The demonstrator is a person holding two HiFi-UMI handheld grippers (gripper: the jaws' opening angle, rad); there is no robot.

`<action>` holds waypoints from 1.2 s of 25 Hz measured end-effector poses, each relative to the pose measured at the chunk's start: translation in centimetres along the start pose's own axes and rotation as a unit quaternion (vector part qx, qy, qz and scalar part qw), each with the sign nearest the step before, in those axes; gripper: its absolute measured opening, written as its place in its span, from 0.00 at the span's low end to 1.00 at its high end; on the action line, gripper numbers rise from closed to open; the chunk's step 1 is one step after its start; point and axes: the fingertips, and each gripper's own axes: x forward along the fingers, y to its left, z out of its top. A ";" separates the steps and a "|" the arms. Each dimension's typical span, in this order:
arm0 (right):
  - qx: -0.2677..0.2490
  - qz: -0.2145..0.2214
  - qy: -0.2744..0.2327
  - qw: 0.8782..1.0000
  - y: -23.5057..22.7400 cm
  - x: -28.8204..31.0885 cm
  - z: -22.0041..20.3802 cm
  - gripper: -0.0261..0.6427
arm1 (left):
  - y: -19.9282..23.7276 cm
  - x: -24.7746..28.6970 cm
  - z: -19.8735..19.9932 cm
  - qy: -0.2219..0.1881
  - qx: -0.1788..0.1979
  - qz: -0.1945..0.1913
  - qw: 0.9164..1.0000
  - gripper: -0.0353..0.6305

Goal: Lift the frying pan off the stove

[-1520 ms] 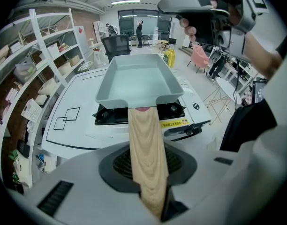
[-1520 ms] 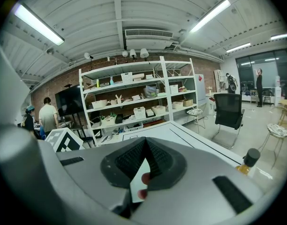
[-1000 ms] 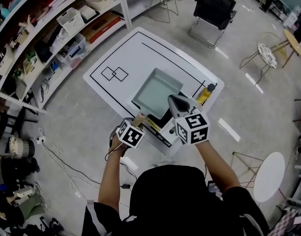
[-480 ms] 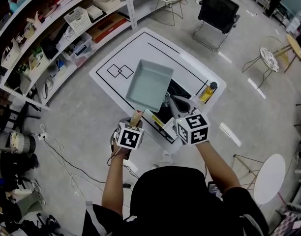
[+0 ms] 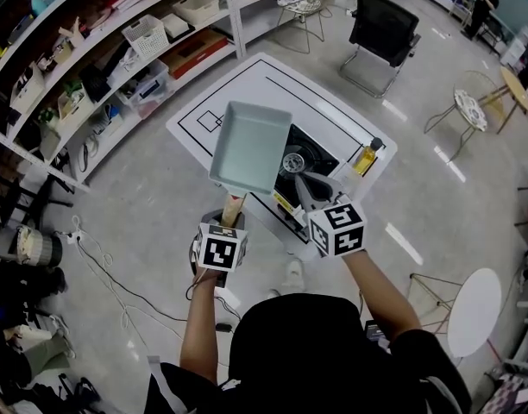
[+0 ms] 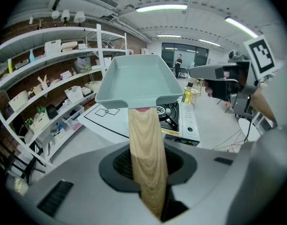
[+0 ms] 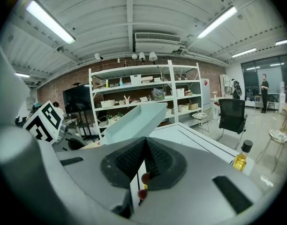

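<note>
White table [image 5: 247, 84], stove [image 5: 309, 157], oil bottle [image 5: 365, 158] (corner)

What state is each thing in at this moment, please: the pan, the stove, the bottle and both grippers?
Frying pan: in the air, clear of the stove, empty.
Stove: burner bare, nothing on it.
Oil bottle: upright and capped, on the table beside the stove.
Left gripper: shut on the frying pan's wooden handle.
Right gripper: jaws together, empty.
</note>
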 end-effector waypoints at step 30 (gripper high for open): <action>-0.027 -0.018 -0.012 0.999 10.5 -7.6 -2.2 0.04 | -0.2 -12.1 -5.3 -0.098 -0.005 0.036 0.994 0.20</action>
